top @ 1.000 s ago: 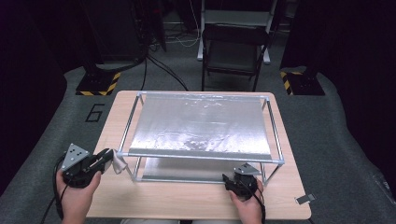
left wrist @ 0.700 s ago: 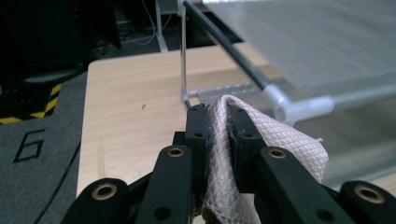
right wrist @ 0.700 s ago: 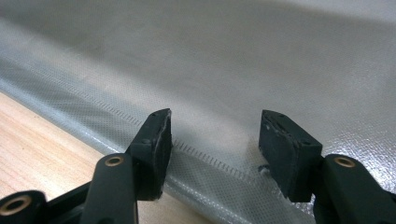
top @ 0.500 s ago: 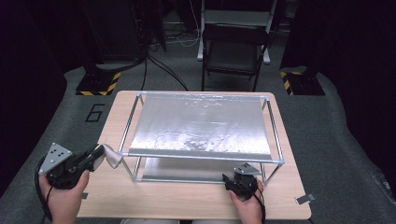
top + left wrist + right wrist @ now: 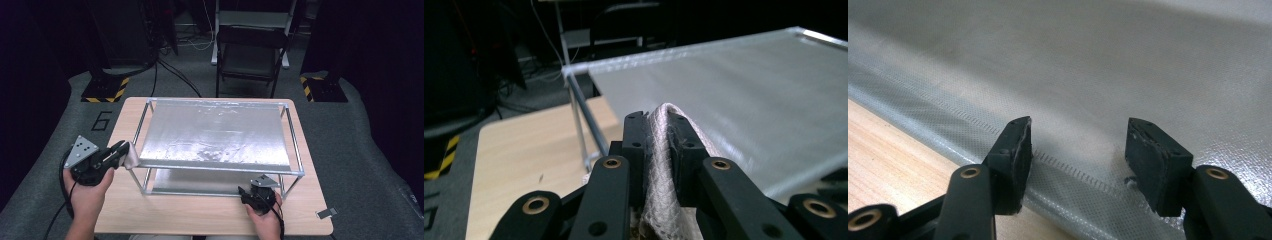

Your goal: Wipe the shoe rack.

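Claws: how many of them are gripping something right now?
1. The left claw pinches a grey cloth beside the rack; the right claw stands open, holding nothing.

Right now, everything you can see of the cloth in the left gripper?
The cloth is a pale, off-white woven piece with a diamond-like texture, bunched into a fold. The left gripper is shut on it, and the fold's top peeks just above the pads. In the high view it hangs beside the near left corner of the metal rack, above the wooden table. Its lower end is hidden.
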Demonstrator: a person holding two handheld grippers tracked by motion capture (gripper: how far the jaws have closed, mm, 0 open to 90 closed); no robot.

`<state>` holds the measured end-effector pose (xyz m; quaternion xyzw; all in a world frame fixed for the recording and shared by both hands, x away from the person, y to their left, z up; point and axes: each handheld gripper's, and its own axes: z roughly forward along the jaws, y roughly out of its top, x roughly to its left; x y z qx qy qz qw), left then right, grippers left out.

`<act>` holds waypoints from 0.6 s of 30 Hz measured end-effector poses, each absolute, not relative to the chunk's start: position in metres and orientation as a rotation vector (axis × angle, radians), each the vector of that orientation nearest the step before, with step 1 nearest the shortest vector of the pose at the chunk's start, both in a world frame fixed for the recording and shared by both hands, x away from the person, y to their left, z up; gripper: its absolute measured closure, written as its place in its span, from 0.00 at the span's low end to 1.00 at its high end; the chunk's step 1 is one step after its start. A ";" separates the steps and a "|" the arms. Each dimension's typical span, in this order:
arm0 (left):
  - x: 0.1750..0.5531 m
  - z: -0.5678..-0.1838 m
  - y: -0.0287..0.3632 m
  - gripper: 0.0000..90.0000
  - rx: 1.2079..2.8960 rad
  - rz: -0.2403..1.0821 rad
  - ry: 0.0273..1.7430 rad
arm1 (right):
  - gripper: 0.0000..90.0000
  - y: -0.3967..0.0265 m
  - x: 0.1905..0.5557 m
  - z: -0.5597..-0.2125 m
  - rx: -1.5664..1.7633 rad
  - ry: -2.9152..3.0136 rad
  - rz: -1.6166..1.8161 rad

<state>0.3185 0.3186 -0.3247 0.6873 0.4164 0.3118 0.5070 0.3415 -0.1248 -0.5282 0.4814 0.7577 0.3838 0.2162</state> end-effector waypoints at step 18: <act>0.329 -0.353 0.292 0.74 1.782 0.595 0.966 | 0.49 -0.125 0.341 -0.528 1.331 2.101 1.064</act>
